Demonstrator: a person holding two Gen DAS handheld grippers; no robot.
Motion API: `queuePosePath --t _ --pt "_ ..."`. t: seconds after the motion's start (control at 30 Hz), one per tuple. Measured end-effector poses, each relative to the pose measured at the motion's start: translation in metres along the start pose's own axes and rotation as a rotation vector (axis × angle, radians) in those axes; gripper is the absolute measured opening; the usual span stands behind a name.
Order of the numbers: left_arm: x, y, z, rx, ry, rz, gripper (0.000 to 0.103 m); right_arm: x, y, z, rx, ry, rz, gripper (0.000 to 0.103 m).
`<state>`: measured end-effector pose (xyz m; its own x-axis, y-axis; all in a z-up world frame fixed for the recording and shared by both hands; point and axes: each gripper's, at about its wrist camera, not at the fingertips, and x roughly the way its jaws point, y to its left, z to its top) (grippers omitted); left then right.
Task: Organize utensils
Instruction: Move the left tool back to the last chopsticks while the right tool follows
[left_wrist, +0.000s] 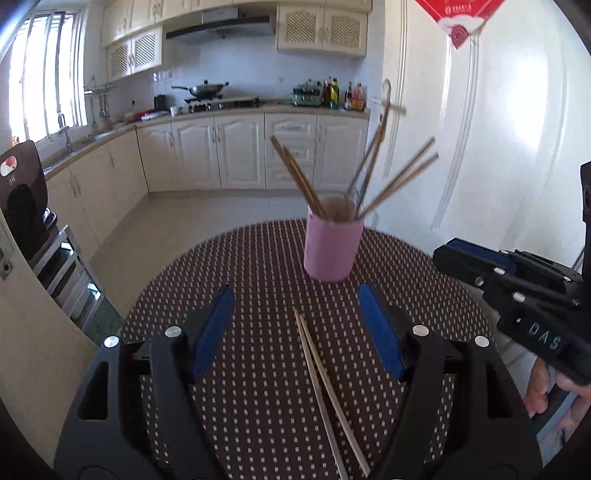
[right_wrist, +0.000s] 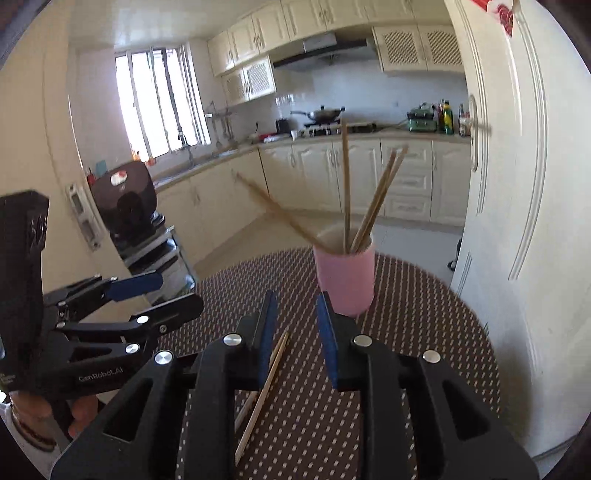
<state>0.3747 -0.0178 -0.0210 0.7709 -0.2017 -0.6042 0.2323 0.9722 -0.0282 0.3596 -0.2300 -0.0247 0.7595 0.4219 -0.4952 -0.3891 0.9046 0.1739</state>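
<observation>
- The two loose chopsticks (left_wrist: 325, 391) lie flat on the dotted table (left_wrist: 258, 406), side by side and nearly touching, on my side of the pink cup (left_wrist: 331, 249); I judge they are the last pieces to put away
- The pink cup stands upright near the far edge of the table, and the chopsticks in the cup (left_wrist: 354, 177) lean outward in a fan, because the cup is wide and nothing holds them together
- My left gripper (left_wrist: 297, 295) hangs over the loose pair on the near side of the cup, its blue pads spread wide with nothing between them, so I read it as lined up to straddle the sticks
- My right gripper (right_wrist: 297, 302) hovers to the right of the pair, closer to the cup, pads parted by a narrower gap and holding nothing; one pad hides part of the sticks in its own view
- Thin and flat on the cloth, the sticks may roll or slip from a pinch
- Beyond the cup is the kitchen counter (left_wrist: 236, 110), well apart from the table
</observation>
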Motion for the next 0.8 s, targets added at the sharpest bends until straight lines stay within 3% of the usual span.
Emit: queuePosePath --t 0.27,0.43,0.47,0.7,0.8 --pt "0.046 -0.006 -0.047 0.012 0.256 -0.024 0.069 0.038 -0.001 -0.052 0.065 0.216 0.019 0.023" --pt "0.081 0.003 -0.069 -0.049 0.412 -0.053 0.041 0.056 -0.006 -0.066 0.092 0.287 0.017 0.026" --pt "0.087 0.007 -0.072 -0.069 0.430 -0.053 0.037 0.058 -0.005 -0.071 0.093 0.294 0.014 0.027" --pt "0.110 0.011 -0.074 -0.107 0.446 -0.073 0.037 0.075 -0.007 -0.078 0.101 0.324 0.020 0.027" --pt "0.119 0.003 -0.070 -0.072 0.451 -0.041 0.037 0.082 -0.010 -0.077 0.112 0.331 0.022 0.027"
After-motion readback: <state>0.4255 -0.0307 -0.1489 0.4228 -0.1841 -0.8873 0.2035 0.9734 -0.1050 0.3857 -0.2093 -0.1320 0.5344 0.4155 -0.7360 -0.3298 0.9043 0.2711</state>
